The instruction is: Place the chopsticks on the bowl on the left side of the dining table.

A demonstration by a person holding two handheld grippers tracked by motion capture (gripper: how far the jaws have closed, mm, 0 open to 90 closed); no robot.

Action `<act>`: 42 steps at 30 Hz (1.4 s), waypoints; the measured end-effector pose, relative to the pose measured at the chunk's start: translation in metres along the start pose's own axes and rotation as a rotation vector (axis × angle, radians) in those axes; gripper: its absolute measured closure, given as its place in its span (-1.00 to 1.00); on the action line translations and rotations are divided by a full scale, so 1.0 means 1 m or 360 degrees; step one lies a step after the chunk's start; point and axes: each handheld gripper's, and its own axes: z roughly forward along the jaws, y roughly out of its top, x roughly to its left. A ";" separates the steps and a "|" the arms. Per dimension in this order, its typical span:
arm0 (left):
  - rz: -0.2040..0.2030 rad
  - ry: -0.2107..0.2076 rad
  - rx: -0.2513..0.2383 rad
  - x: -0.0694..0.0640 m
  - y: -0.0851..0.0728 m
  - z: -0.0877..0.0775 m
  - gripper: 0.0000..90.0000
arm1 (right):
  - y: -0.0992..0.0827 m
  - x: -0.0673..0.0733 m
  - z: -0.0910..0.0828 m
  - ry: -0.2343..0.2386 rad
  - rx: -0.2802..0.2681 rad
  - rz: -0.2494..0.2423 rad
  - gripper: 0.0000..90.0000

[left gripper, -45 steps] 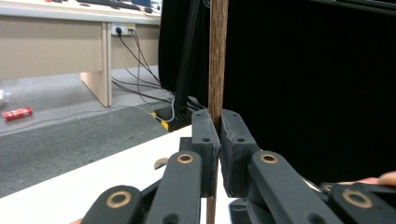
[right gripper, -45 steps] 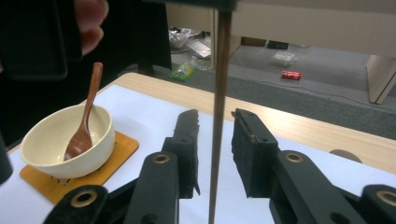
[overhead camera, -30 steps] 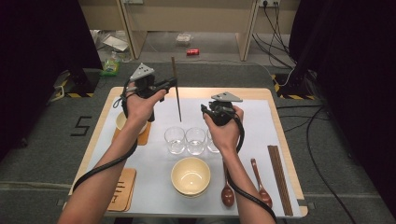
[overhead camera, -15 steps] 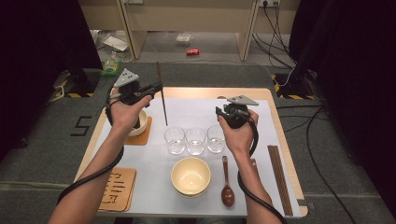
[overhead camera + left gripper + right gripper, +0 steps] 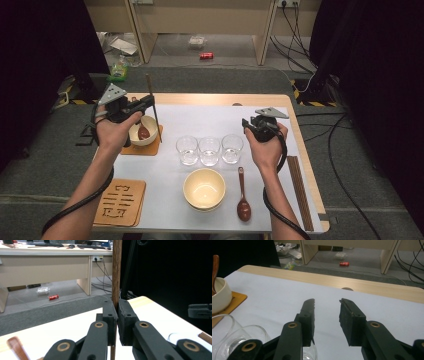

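Observation:
My left gripper (image 5: 149, 101) is shut on a dark wooden chopstick (image 5: 152, 102), which stands nearly upright. It hovers over a small cream bowl (image 5: 150, 134) that has a brown spoon (image 5: 143, 132) in it and rests on an orange coaster (image 5: 156, 145). In the left gripper view the pads (image 5: 110, 312) clamp the chopstick (image 5: 116, 272) from both sides. My right gripper (image 5: 248, 124) is held above the table at the right, behind the glasses. In the right gripper view its jaws (image 5: 327, 303) are open with nothing between them.
Three clear glasses (image 5: 209, 150) stand in a row mid-table. A larger cream bowl (image 5: 204, 188) sits near the front with a brown spoon (image 5: 243, 197) to its right. More chopsticks (image 5: 299, 192) lie along the right edge. A carved coaster (image 5: 120, 201) lies front left.
My left hand has carried the chopstick leftward from the table's middle to above the small bowl. My right hand has drifted to the right.

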 end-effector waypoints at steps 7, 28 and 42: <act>-0.0005 0.0070 0.0047 0.017 -0.009 -0.019 0.89 | -0.006 -0.011 -0.006 -0.0026 0.0003 0.0023 0.44; -0.0131 0.0276 0.0361 0.069 -0.035 0.017 0.89 | -0.015 -0.022 -0.008 -0.0052 0.0027 0.0041 0.44; -0.0185 0.0364 0.0629 0.083 -0.053 0.075 0.88 | -0.017 -0.021 -0.007 -0.0040 0.0041 0.0039 0.44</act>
